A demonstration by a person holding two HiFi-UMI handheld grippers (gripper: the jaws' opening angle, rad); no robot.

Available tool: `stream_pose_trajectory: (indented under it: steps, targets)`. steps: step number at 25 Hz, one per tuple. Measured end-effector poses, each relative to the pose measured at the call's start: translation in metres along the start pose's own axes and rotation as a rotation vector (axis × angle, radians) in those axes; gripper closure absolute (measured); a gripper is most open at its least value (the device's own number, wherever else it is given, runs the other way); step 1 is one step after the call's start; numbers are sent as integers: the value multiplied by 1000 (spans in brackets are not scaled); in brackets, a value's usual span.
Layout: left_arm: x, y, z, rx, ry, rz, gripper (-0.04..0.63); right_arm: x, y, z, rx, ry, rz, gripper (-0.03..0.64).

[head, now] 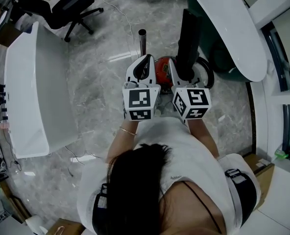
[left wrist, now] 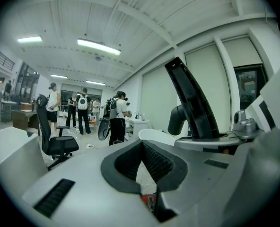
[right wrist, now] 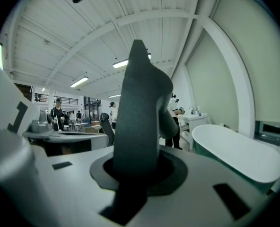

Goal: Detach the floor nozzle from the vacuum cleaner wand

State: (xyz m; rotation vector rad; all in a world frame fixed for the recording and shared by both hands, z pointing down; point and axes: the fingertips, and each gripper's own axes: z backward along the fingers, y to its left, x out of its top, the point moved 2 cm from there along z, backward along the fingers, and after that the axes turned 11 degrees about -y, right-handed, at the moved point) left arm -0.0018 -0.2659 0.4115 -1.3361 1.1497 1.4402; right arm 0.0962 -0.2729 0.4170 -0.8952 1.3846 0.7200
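ITEM 1 – floor nozzle [head: 189, 35]: black, flat, long. Stands upright, upper end above both grippers. Clamped low down in R gripper. In R gripper view it fills the centre [right wrist: 140, 112], w/ short elbow neck off its right side. In L gripper view it rises at right [left wrist: 192, 103].

ITEM 2 – wand [head: 142, 39]: metal tube, upright, open dark end on top. Sits left of nozzle in head view, apart from it; nothing fitted on the open end.

ITEM 3 – vacuum body [head: 162, 68]: red/orange, on floor between the 2 grippers; mostly hidden.

ITEM 4 – R gripper [head: 180, 65] [right wrist: 137, 169]: jaws part open, pads pressed on nozzle's sides.

ITEM 5 – L gripper [head: 146, 58] [left wrist: 147, 169]: jaws fully together, nothing in them. Near wand's base, beside R gripper; contact w/ wand can't be made out.

MISC: white desk [head: 32, 92] at left; black office chair [head: 71, 6] top left; white oval top [head: 228, 23] w/ dark green side, top right; grey marble-look floor [head: 96, 82]; several people [left wrist: 83, 110] standing far back in L gripper view.
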Motion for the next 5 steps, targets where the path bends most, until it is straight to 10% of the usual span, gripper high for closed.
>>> stream_pose_trajectory:
  steps: [5]
  targets:
    - [-4,-9,6,-11,10,-38,592,-2,0,7,-1,6,16,528]
